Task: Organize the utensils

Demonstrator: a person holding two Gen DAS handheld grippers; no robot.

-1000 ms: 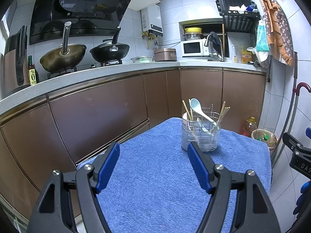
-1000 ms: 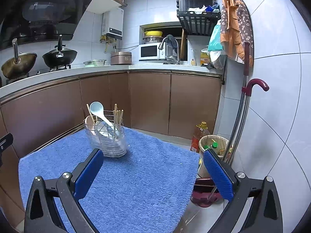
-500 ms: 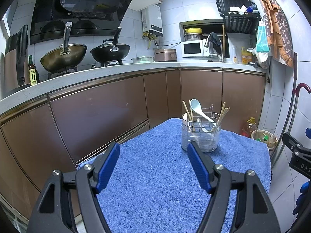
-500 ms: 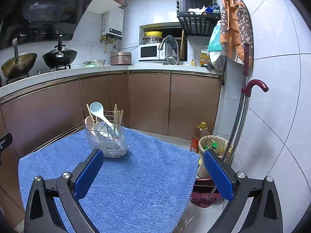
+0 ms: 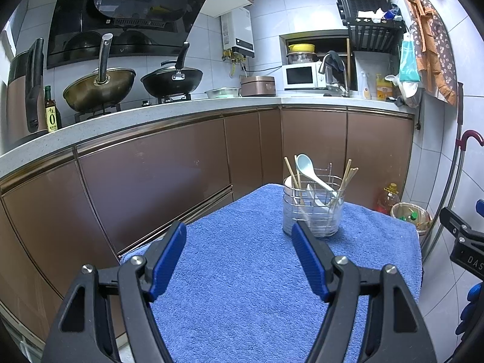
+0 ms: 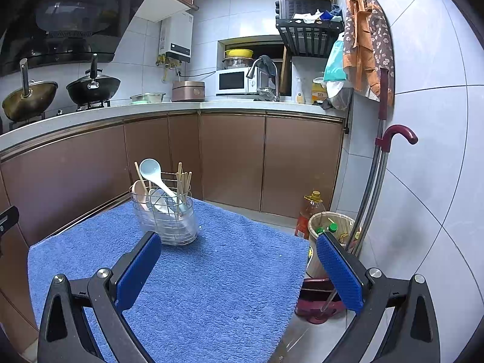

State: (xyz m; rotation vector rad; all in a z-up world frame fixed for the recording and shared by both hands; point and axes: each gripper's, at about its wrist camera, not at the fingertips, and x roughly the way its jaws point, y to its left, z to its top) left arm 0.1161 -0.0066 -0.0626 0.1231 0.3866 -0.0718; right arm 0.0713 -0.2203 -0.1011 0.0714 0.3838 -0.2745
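A wire utensil holder point(image 5: 313, 208) stands on the far part of a blue towel point(image 5: 242, 272). It holds a pale blue spoon point(image 5: 308, 171), wooden chopsticks point(image 5: 348, 175) and other utensils. It also shows in the right wrist view point(image 6: 166, 211), with the spoon point(image 6: 154, 175) leaning in it. My left gripper point(image 5: 239, 242) is open and empty, just short of the holder. My right gripper point(image 6: 239, 251) is open wide and empty, over the towel point(image 6: 196, 287) to the right of the holder.
Brown cabinets point(image 5: 151, 175) and a counter with two woks point(image 5: 99, 86) run behind the table. A waste basket point(image 6: 329, 230), an oil bottle point(image 6: 310, 208) and an umbrella point(image 6: 381, 166) stand on the floor to the right, by the tiled wall.
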